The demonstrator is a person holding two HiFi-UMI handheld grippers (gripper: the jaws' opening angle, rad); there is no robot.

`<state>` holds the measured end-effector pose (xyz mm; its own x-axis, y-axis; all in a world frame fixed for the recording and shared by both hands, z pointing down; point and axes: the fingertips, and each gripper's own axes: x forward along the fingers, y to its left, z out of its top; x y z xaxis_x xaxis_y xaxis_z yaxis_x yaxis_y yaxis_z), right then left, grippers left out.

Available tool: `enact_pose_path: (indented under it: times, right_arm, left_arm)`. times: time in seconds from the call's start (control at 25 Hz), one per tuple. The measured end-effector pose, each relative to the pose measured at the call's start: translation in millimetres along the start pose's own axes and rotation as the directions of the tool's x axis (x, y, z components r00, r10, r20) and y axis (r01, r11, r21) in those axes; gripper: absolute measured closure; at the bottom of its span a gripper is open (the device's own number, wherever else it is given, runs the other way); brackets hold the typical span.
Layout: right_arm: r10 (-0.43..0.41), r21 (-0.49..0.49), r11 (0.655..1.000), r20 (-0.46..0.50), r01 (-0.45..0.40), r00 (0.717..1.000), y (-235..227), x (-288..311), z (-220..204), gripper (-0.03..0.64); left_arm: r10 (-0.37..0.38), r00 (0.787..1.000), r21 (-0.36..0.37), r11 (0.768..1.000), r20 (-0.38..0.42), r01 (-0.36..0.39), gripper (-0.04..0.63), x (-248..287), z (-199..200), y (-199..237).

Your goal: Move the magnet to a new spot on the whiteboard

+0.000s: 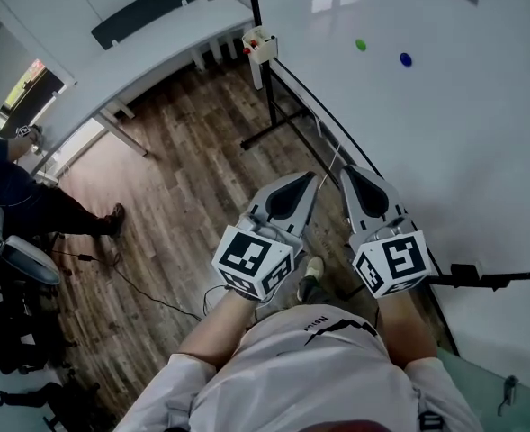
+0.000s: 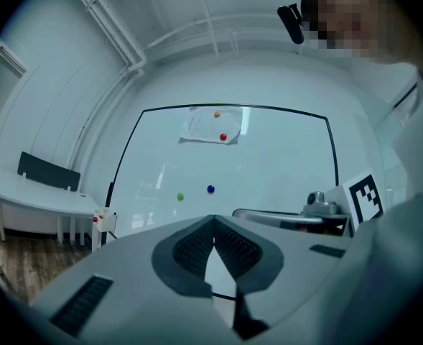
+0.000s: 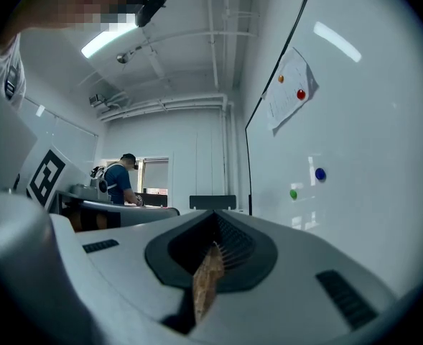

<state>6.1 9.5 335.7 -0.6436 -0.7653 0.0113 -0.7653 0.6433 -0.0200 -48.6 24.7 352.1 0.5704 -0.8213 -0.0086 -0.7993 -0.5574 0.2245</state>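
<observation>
Both tongs closed and empty, well short of the whiteboard magnets

The left gripper (image 1: 302,184) and right gripper (image 1: 353,176) are held side by side at waist height, each with its jaws brought together at the tips and nothing between them. The whiteboard (image 1: 480,151) stands just to the right of the right gripper. A green magnet (image 1: 361,45) and a blue magnet (image 1: 405,59) sit side by side on it, well ahead of both tips, the green nearer the left gripper's side. Farther beyond them, a sheet of paper (image 2: 210,128) is pinned by a red magnet (image 2: 223,136) and an orange magnet (image 2: 216,113). Wooden floor (image 1: 184,169) lies beneath the left gripper.
</observation>
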Motion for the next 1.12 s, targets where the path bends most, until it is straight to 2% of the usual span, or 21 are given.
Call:
enact_pose_path:
  times: [0.28, 0.6, 0.8, 1.12]
  right_arm:
    - [0.032, -0.016, 0.999, 0.012, -0.032, 0.999, -59.5, 44.3, 0.5, 0.603]
    - [0.032, -0.011, 0.999, 0.02, -0.032, 0.999, -85.8, 68.2, -0.7, 0.603]
    - [-0.003, -0.013, 1.0, 0.025, 0.003, 1.0, -111.5, 82.3, 4.6, 0.603]
    - [-0.105, -0.027, 0.994, 0.018, 0.105, 0.994, -151.6, 117.3, 10.4, 0.603]
  left_arm:
    - [0.037, 0.999, 0.012, 0.999, 0.016, -0.038, 0.583, 71.8, 7.1, 24.7]
    - [0.048, 0.999, 0.019, 0.999, -0.006, -0.048, 0.583, 108.3, 9.0, 42.3]
    - [0.02, 1.0, 0.046, 0.999, -0.01, -0.019, 0.583, 142.8, 18.2, 54.6]
    - [-0.086, 0.996, 0.057, 0.994, -0.033, 0.088, 0.583, 205.3, 23.9, 78.5]
